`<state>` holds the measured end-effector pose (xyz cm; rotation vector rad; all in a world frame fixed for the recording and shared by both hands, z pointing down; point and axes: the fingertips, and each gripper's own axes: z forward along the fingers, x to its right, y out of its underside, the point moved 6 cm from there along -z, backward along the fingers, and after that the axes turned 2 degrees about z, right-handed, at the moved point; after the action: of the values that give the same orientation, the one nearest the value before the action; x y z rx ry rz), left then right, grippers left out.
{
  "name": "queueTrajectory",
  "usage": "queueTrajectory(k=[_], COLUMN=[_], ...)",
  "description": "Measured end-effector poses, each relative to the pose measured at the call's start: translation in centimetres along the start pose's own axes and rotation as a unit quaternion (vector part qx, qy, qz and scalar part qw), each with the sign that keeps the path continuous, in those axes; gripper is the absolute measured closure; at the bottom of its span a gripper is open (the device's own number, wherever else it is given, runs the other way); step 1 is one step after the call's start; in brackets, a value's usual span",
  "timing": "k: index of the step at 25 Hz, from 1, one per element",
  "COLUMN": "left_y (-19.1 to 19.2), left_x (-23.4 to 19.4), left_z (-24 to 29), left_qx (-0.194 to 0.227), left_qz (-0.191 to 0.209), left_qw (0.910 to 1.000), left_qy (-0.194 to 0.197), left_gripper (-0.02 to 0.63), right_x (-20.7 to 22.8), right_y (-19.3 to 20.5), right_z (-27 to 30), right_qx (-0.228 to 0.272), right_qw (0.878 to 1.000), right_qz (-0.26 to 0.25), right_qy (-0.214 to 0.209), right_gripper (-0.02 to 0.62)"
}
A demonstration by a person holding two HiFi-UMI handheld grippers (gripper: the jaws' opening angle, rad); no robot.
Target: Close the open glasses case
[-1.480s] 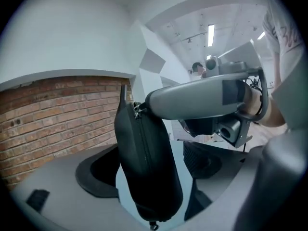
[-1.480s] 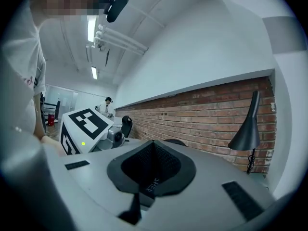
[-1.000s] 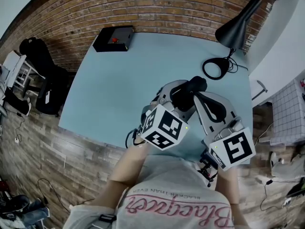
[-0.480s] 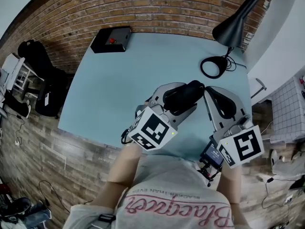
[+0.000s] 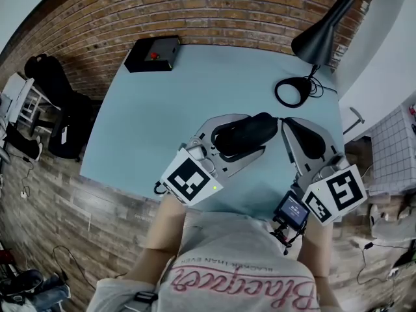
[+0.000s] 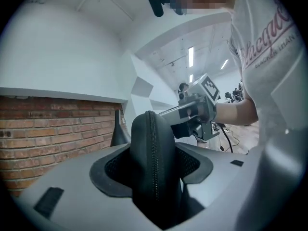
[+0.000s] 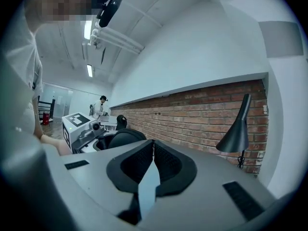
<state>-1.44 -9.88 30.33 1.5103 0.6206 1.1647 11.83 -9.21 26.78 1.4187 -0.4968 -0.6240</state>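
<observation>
A black zip-up glasses case (image 5: 246, 134) is held over the near part of the light blue table (image 5: 162, 116), with my left gripper (image 5: 237, 140) shut on it. In the left gripper view the case (image 6: 154, 167) stands between the jaws of the left gripper (image 6: 154, 153), its zipper seam facing the camera and its halves together. My right gripper (image 5: 289, 125) is just right of the case, apart from it. In the right gripper view the pads of the right gripper (image 7: 152, 146) meet with nothing between them, and the case (image 7: 122, 137) shows to the left.
A black desk lamp (image 5: 322, 38) with a round base (image 5: 292, 91) stands at the table's far right. At the far left sits a black box with a red button (image 5: 155, 52), in front of a brick wall. The table's front edge is close to the person's body.
My left gripper has swung leftward with the case, so the case now lies more across the picture. My right gripper has drawn away to the right.
</observation>
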Motion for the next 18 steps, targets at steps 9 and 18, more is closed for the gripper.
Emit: queueTrajectory(k=[9,18], left_y=[-0.7,0.0], left_x=[-0.6,-1.7], left_z=[-1.1,-2.2], left_qx=[0.056,0.116], left_qz=[-0.058,-0.148], left_qw=[0.9966,0.9814], left_qy=[0.016,0.039], left_gripper=[0.346,0.345], right_x=[-0.9,-1.8], right_y=[1.1,0.7], right_z=[1.1,2.0], right_qx=[-0.031,-0.025], right_qw=[0.999,0.998], right_qz=[0.02,0.03], right_qy=[-0.039,-0.056], right_gripper=[0.577,0.577])
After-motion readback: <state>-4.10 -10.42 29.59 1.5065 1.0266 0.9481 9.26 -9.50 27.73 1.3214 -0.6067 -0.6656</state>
